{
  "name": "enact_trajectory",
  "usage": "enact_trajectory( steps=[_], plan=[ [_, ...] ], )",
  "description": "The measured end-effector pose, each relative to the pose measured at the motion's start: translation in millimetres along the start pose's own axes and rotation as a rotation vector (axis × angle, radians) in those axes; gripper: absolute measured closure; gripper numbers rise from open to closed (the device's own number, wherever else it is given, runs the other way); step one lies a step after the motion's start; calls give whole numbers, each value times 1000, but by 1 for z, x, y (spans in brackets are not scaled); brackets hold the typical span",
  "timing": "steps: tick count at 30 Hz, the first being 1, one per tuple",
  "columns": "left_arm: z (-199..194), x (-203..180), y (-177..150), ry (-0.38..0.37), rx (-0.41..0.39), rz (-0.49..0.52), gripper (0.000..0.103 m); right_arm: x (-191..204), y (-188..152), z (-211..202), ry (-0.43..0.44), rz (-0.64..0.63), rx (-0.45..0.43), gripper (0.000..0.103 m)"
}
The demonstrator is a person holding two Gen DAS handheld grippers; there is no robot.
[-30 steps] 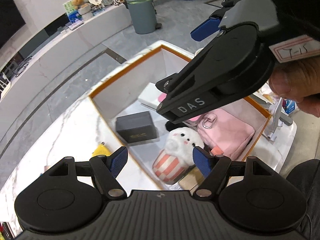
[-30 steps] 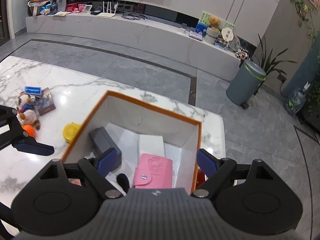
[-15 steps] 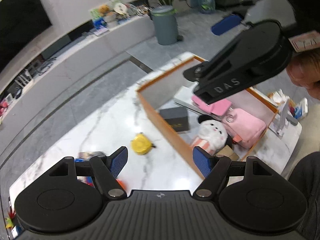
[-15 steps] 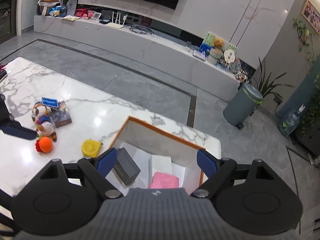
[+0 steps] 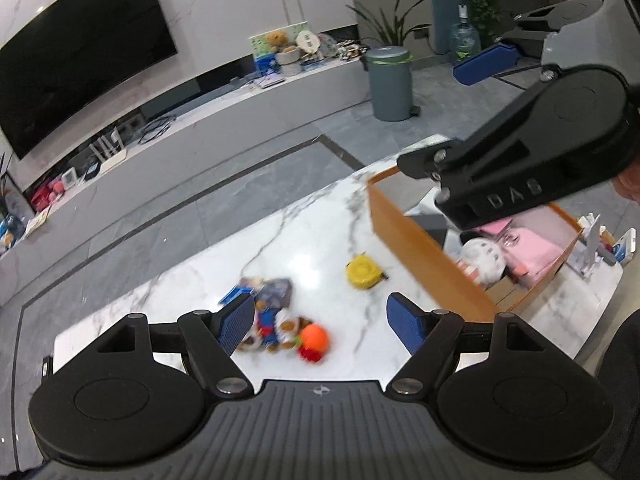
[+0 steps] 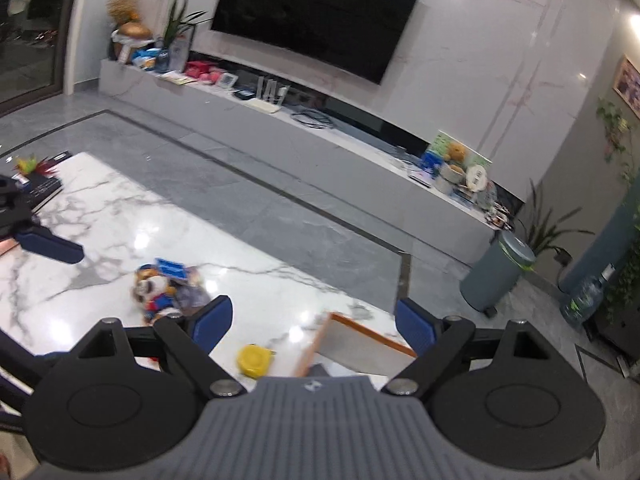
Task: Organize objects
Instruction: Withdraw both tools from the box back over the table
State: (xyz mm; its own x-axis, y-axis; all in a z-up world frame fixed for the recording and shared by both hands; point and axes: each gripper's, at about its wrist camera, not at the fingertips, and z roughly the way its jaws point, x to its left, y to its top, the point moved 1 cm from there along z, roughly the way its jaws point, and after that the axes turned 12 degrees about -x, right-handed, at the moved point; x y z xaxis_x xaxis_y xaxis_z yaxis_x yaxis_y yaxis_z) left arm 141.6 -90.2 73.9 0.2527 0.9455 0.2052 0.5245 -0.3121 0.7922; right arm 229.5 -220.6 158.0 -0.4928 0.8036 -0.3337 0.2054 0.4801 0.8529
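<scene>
Orange-rimmed box (image 5: 424,240) is already half packed, so my left claw (image 5: 320,322), wide and empty, lines up over the plush toy (image 5: 280,326).

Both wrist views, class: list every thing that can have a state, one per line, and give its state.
Left claw: open, empty.
Right claw: open, empty.
Orange-rimmed box: open-topped, holding several items.
Yellow tape measure: lying on the table, outside the box.
Plush toy: lying on the table.
Television: screen dark.
Bin: lid shut.
</scene>
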Motion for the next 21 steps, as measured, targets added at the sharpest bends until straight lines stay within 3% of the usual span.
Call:
enact_trajectory(
  steps=[6,12,21],
  plan=[
    [9,34,-29,25,32,-64,15,52,0,12,61,-64,9,14],
    [23,64,-59,51,83,-104,15,78,-10,41,105,-24,29,14],
    [60,109,-108,83,124,-307,15,108,-53,100,168,27,110,14]
  ],
)
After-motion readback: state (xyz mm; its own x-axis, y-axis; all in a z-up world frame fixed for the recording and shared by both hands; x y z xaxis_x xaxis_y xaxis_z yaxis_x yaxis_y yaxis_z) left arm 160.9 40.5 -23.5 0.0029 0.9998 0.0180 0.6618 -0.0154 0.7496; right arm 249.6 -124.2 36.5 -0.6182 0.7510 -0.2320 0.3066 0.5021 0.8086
